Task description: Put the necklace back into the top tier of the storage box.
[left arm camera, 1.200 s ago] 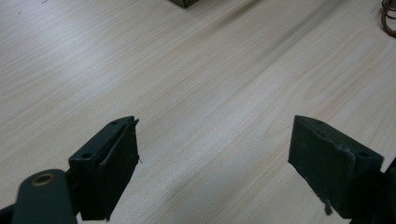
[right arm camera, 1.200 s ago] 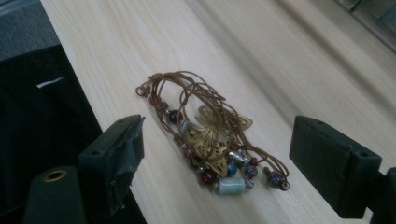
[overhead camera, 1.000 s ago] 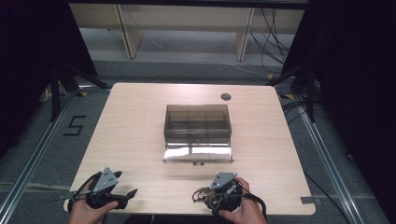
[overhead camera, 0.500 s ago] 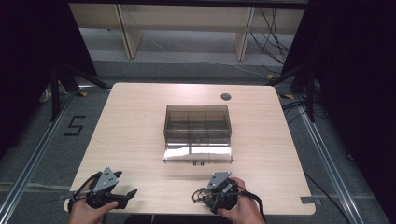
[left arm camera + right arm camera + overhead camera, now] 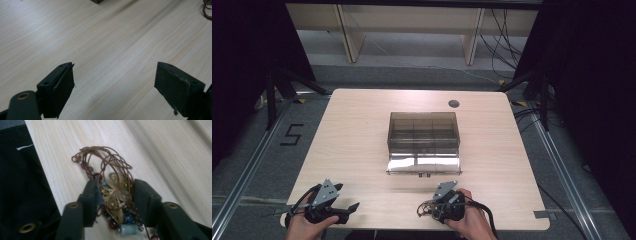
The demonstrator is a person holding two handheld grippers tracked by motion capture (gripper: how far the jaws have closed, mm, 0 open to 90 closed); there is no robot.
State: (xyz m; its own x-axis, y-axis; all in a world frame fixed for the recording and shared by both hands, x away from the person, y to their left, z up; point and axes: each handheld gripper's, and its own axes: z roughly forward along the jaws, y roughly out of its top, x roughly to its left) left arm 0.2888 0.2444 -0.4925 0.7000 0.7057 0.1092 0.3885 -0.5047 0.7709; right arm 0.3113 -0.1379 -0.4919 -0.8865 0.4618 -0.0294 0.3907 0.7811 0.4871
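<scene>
A bundle of brown cord jewellery (image 5: 116, 192) with a gold filigree pendant and coloured beads sits at the table's front edge. My right gripper (image 5: 115, 184) is shut on it, with cord loops sticking out past the jaw tips. In the high view the right gripper (image 5: 433, 207) is at the front right with the jewellery (image 5: 424, 208) at its left end. My left gripper (image 5: 348, 197) rests at the front left, open and holding nothing. In the left gripper view its jaws (image 5: 115, 67) stand wide apart over bare wood.
A smoky transparent box (image 5: 424, 131) with several compartments stands mid-table, its lid (image 5: 424, 163) folded down toward me. A round grommet (image 5: 454, 104) sits near the far edge. The wooden table (image 5: 357, 135) ends just left of the jewellery in the right gripper view.
My right gripper has edged slightly left along the front edge with the jewellery in it. The left gripper has stayed put.
</scene>
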